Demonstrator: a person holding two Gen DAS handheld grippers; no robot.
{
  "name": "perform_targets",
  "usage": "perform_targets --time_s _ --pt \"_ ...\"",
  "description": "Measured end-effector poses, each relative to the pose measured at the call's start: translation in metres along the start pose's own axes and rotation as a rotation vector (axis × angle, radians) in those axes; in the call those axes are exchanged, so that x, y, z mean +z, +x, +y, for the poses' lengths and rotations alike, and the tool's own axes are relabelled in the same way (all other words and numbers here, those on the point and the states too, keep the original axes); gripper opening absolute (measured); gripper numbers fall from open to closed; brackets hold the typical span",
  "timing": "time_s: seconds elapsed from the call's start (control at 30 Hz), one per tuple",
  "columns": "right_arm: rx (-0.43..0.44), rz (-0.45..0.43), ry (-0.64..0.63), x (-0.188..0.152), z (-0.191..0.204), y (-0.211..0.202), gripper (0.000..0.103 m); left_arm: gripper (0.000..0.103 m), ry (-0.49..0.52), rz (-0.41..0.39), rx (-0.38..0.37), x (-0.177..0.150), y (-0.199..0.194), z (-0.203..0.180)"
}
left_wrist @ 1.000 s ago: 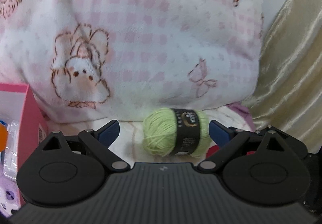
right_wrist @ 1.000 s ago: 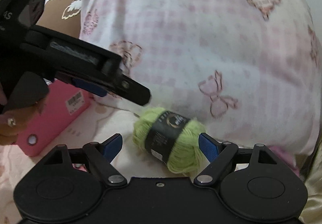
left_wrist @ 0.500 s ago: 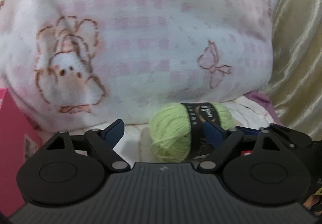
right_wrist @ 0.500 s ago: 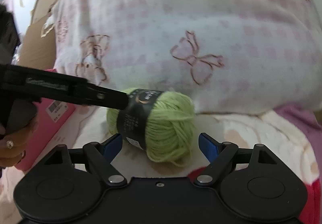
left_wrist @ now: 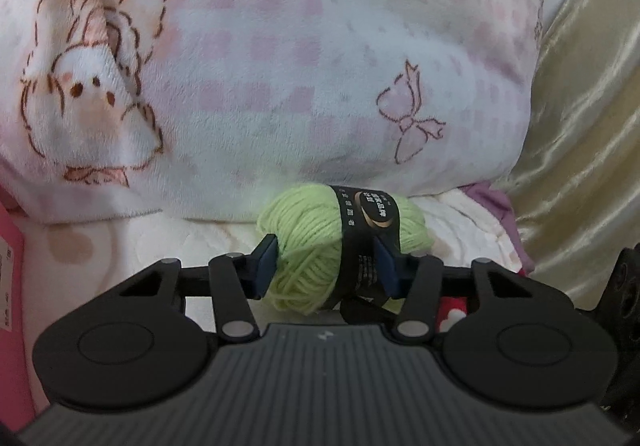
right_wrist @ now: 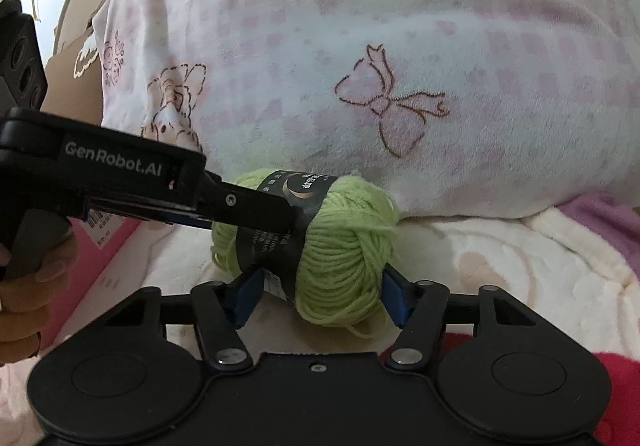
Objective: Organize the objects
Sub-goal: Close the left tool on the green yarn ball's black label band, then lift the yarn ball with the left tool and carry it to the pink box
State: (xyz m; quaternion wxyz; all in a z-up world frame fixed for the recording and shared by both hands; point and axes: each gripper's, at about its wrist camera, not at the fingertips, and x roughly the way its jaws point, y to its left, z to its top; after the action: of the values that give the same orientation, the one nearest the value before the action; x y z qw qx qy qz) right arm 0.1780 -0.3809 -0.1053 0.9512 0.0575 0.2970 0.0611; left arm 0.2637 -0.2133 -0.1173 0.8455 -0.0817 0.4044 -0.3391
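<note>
2 grippers are closing in on 1 thing here, a lime-green yarn ball (left_wrist: 320,246) w/ a black label band (left_wrist: 370,234), sitting on the cream bedding (left_wrist: 120,246) right up against the pink-checked bunny blanket (left_wrist: 280,65).

Left gripper (left_wrist: 326,266) is squeezing it: both blue pads (left_wrist: 266,264) are pressing into the skein, 1 on the bare yarn, the other on the band, so it's clamped on the ball, narrow gap. Right gripper (right_wrist: 320,292) is bracketing the same ball from its own side, pads (right_wrist: 248,292) just beside or barely touching the yarn; jaws are partway in, but whether it's actually gripping, can't tell.

Tips for doing this step well, imo: yarn is squishy, so the person is better off biting across the band where it's firmer rather than on loose strands, which are prob going to snag or unravel. 1 gripper holding is enough; 2 pulling diff ways are likely stretching the skein. Lifting straight up before swinging toward the pink box (right_wrist: 100,246) at the left is avoiding dragging fuzz across the blanket.
</note>
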Motion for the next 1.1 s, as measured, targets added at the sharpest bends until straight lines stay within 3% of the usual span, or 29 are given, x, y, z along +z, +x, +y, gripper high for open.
perform_targets --time_s 0.63,0.83,1.1 --pt "0.021 -0.029 -0.052 -0.005 0.022 -0.015 0.067 0.050 -0.126 0.053 -0.016 -0.023 -0.011 0.002" --pt "0.055 -0.005 -0.058 -0.010 0.033 -0.034 0.067 0.050 -0.127 0.060 -0.024 -0.036 -0.034 0.001" --pt "0.116 0.079 -0.021 -0.023 0.054 -0.054 0.067 0.050 -0.097 0.133 0.015 -0.054 -0.066 -0.001"
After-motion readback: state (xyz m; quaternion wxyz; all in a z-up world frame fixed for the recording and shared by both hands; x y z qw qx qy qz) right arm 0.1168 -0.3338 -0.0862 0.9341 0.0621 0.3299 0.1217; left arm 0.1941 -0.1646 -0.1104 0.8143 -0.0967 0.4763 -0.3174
